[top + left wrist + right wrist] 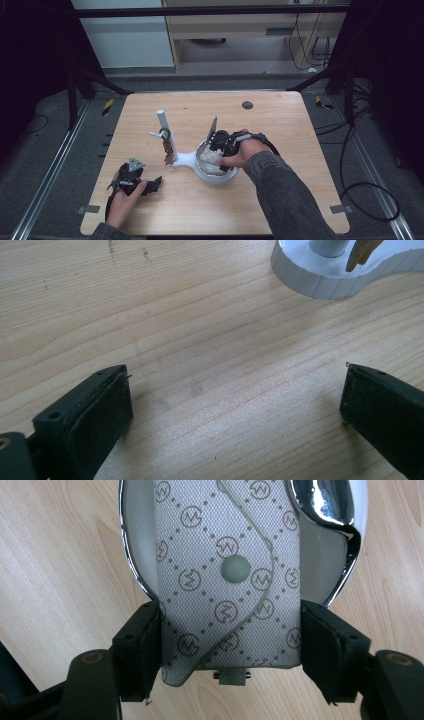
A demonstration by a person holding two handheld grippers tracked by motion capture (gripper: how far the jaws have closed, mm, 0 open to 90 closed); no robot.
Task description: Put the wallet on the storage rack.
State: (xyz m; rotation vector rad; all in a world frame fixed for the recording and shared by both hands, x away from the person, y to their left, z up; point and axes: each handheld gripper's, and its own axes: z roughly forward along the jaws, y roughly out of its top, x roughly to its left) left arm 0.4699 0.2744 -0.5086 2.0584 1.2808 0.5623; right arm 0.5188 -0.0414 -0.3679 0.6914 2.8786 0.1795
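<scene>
right gripper: jaws clamped on both sides of grey monogram pouch | pouch lies over chrome-rimmed white dish | wooden table beneath

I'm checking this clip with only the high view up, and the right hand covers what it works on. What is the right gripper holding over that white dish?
Observer: The right gripper is shut on a pale grey monogram pouch with a snap button, a jaw pressing on each side.
Operator: Is the pouch inside the dish?
Observer: Its far end lies over the chrome-rimmed dish; the near end sticks out past the rim over the table.
Operator: And the left gripper?
Observer: The left gripper is open, with bare wood between its jaws; the white stand base lies ahead of it.
</scene>
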